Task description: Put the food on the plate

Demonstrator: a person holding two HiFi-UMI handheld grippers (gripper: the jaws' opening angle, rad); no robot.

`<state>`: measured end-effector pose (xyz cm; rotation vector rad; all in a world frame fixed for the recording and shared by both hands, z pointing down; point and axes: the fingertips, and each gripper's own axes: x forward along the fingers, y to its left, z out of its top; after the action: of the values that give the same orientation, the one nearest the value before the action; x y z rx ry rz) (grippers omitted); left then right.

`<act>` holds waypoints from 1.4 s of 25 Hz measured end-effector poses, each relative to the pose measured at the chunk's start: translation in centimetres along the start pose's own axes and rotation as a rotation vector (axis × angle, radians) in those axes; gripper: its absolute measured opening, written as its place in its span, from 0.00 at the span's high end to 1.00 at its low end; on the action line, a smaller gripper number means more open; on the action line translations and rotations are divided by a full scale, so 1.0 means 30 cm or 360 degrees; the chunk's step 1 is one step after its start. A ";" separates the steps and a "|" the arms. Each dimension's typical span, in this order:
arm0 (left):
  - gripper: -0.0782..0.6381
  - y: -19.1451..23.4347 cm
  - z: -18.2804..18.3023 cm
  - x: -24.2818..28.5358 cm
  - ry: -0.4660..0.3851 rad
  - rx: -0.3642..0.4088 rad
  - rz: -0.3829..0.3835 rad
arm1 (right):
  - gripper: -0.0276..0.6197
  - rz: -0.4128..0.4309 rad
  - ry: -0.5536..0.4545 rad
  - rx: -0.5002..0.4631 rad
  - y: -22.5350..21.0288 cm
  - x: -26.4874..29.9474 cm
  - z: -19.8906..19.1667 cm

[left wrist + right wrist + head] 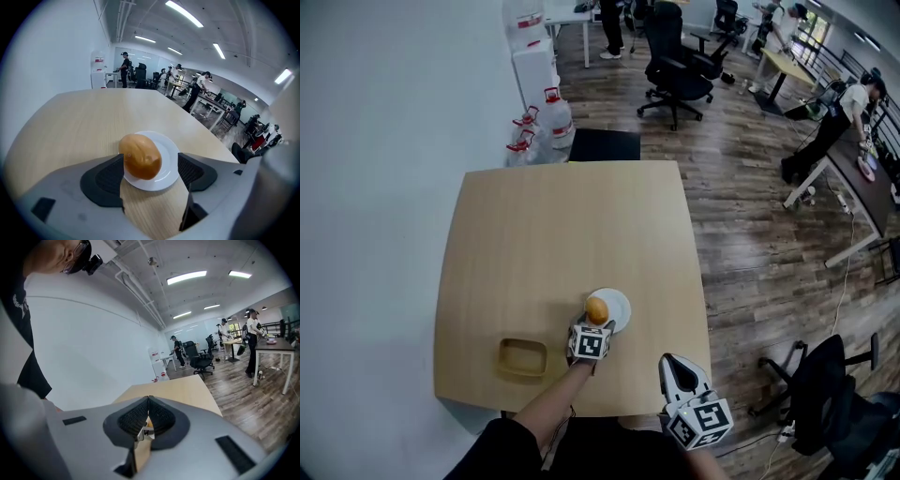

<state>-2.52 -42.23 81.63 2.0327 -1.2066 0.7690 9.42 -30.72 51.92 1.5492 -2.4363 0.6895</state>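
Note:
An orange-brown, egg-shaped piece of food (pixel 596 309) (pixel 140 156) lies on the left part of a small white plate (pixel 619 302) (pixel 167 159) near the table's front edge. My left gripper (pixel 595 324) (pixel 150 174) is open around it. The left pad (pixel 108 177) touches the food, and a gap separates the food from the right pad (pixel 193 171). My right gripper (pixel 671 362) (pixel 148 416) hangs off the front right of the table, shut with nothing between its pads.
A shallow tan dish (pixel 522 357) sits on the wooden table (pixel 562 225) left of the left gripper. Water jugs (pixel 546 122) and a black chair (pixel 605 145) stand beyond the far edge. Office chairs (pixel 675 56), desks and people fill the room's right side.

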 end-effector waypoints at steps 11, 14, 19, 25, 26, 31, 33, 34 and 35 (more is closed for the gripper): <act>0.43 -0.117 0.057 -0.278 -0.0245 0.0015 -0.0034 | 0.86 0.0034 -0.0139 -0.0055 0.026 -0.077 0.020; 0.43 -0.179 0.046 -0.364 -0.0317 0.0028 -0.0065 | 0.86 0.0070 -0.0178 -0.0064 0.053 -0.120 0.020; 0.43 -0.297 0.023 -0.574 -0.0478 0.0015 -0.0083 | 0.86 0.0052 -0.0223 -0.0115 0.080 -0.240 0.001; 0.43 -0.516 0.024 -0.916 -0.0763 0.0149 -0.0080 | 0.86 -0.0073 -0.0239 -0.0104 0.064 -0.442 -0.052; 0.43 -0.559 0.012 -0.970 -0.0802 0.0140 -0.0100 | 0.86 -0.0073 -0.0248 -0.0102 0.070 -0.482 -0.067; 0.43 -0.757 -0.081 -1.190 -0.0948 0.0179 -0.0171 | 0.86 -0.0073 -0.0278 -0.0133 0.125 -0.669 -0.158; 0.43 -0.817 -0.122 -1.256 -0.0978 0.0174 -0.0201 | 0.86 -0.0074 -0.0288 -0.0156 0.151 -0.732 -0.186; 0.46 -0.841 -0.142 -1.287 -0.0992 0.0169 -0.0207 | 0.86 -0.0076 -0.0291 -0.0164 0.161 -0.761 -0.199; 0.57 -0.862 -0.162 -1.316 -0.1009 0.0163 -0.0207 | 0.86 -0.0077 -0.0293 -0.0167 0.170 -0.788 -0.212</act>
<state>3.96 -8.29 49.11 2.5103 -1.3600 0.1119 14.76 -6.80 47.01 1.6919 -2.5078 0.4196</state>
